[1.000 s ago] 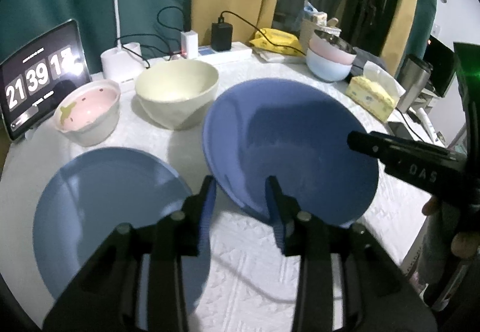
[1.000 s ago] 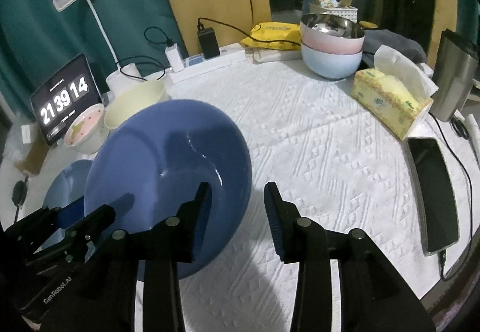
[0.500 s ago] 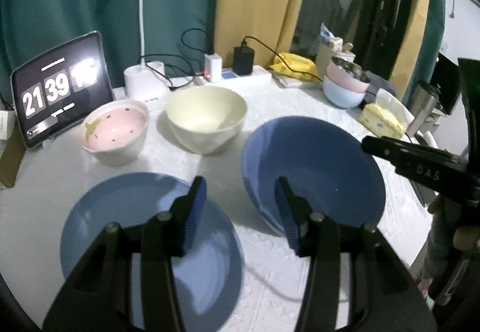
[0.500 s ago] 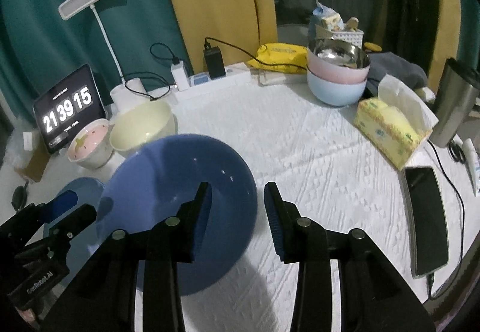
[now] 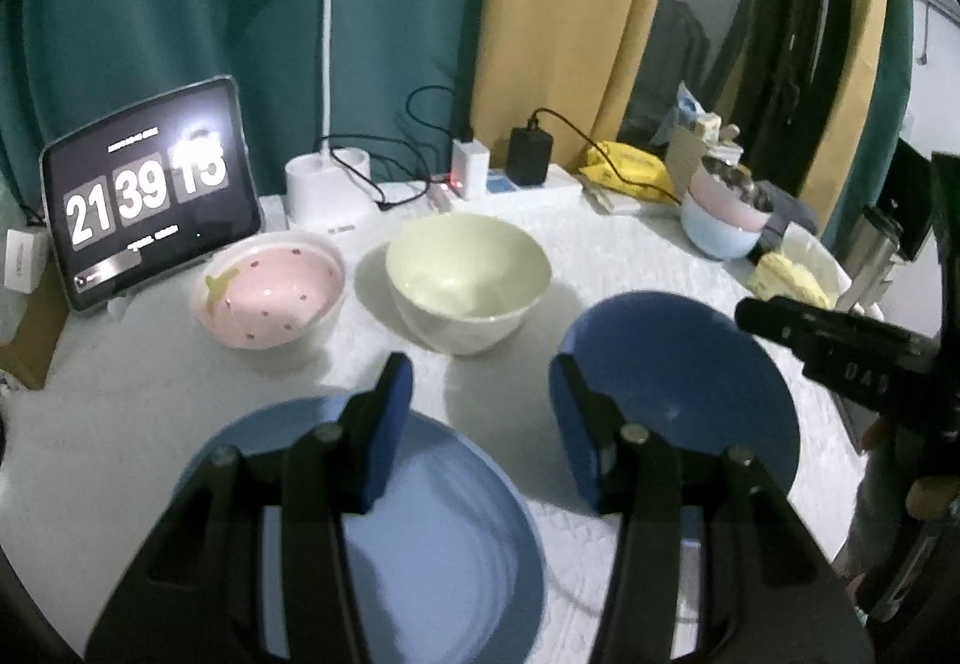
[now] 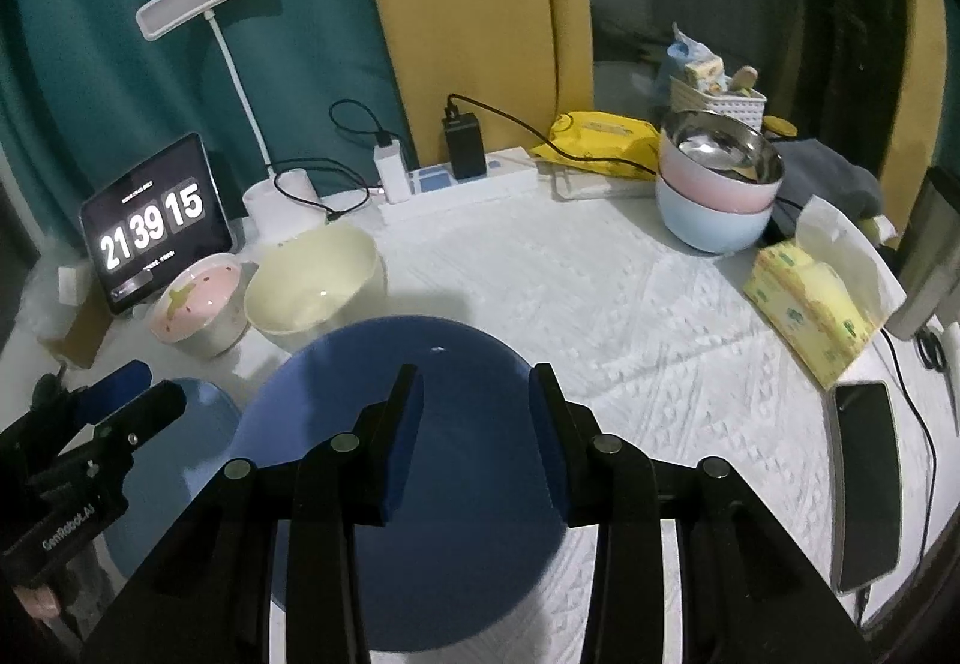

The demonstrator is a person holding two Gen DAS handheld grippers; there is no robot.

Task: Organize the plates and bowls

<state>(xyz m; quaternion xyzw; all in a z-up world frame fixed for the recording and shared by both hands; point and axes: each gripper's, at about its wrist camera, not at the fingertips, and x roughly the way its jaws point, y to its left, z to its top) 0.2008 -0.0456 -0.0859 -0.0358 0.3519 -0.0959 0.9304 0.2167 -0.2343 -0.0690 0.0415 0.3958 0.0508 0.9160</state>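
Where both grippers' jaws gape empty, dark blue plate [image 6: 456,364] partly hidden, light blue plate [image 5: 444,544] cropped

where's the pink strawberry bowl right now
In the left wrist view the pink strawberry bowl sits at the table's far left, between the tablet clock and the cream bowl.

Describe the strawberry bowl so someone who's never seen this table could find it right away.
Find the tablet clock at the table's back left. Right in front of it sits the strawberry bowl, beside a plain cream bowl. Only it has a pink inside with red dots and a green leaf.
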